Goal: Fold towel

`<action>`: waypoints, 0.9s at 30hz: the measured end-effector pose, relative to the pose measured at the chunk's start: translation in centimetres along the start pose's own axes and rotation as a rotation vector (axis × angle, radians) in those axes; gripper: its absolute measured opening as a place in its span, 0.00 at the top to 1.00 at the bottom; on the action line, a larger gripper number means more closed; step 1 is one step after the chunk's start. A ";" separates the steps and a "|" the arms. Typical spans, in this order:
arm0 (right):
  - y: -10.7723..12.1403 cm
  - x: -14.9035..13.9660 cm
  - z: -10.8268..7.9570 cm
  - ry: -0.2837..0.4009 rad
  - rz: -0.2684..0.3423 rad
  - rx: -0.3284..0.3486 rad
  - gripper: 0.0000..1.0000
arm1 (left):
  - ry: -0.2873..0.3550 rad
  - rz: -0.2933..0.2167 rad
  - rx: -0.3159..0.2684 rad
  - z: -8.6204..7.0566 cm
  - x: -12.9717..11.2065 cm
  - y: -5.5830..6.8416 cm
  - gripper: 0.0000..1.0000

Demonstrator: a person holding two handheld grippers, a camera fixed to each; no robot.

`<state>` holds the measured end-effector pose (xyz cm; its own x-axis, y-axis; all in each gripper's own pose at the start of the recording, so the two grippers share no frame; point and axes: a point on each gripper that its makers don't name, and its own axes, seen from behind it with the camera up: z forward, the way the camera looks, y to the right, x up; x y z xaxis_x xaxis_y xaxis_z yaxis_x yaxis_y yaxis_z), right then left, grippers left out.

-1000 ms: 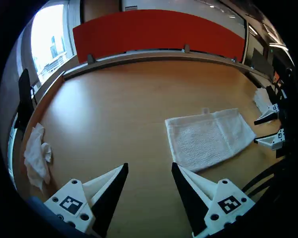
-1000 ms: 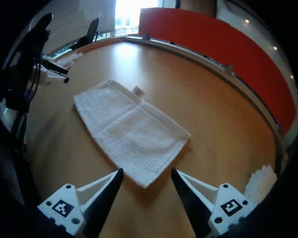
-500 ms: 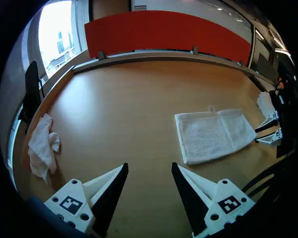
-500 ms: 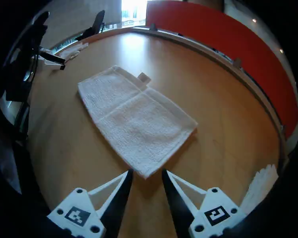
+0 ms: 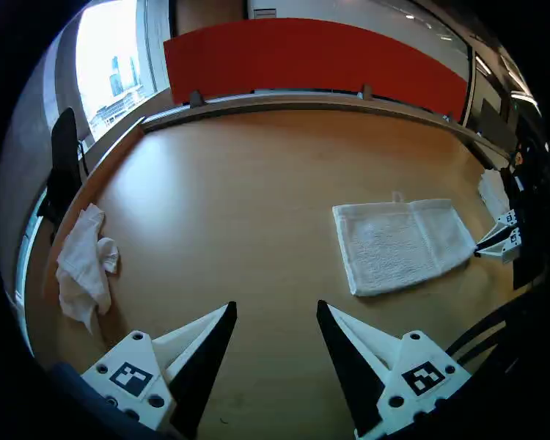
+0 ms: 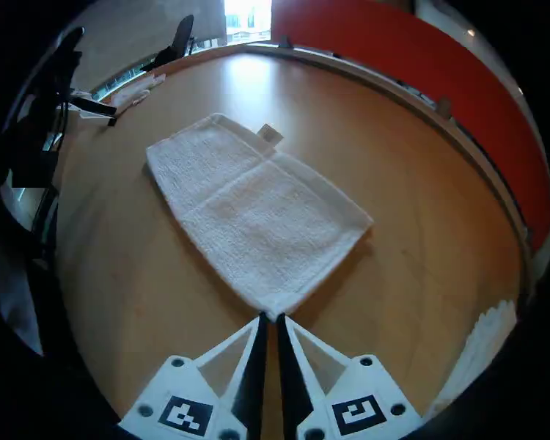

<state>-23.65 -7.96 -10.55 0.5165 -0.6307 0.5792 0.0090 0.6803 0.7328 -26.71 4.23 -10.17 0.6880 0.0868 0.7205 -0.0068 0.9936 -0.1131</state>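
one table (image 5: 238, 183) holds one towel (image 5: 400, 242), one crumpled cloth (image 5: 84, 268).

A wide wooden counter (image 5: 238, 183) runs to a red panel (image 5: 312, 59) along its far edge. Daylight comes through a window (image 5: 117, 66) at the left, near a dark chair (image 5: 62, 169). Ceiling lights (image 5: 419, 16) glow above.

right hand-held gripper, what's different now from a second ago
The right hand-held gripper moved in on the towel and closed from wide open to almost shut at its near corner; whether it actually pinches that corner is unclear. The towel lies folded flat on the table as before, and the left hand-held gripper stayed open.
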 end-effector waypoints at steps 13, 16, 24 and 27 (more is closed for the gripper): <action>0.3 2.8 -1.8 0.051 -0.008 -0.040 0.95 | 0.005 0.006 -0.006 0.2 0.4 0.0 0.20; 0.7 3.8 -2.6 0.068 -0.017 -0.062 0.95 | 0.007 0.006 -0.005 0.2 0.6 0.0 0.20; 2.0 5.7 -5.0 0.108 -0.028 -0.106 0.95 | 0.016 0.004 -0.008 0.1 1.0 0.1 0.20; 2.5 6.3 -6.1 0.123 -0.029 -0.122 0.95 | 0.019 0.006 -0.009 0.1 1.2 0.1 0.20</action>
<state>-15.17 -7.96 -7.18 0.6156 -0.6053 0.5046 0.1258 0.7076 0.6953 -25.96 4.49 -9.28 0.7014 0.0914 0.7069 -0.0045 0.9923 -0.1238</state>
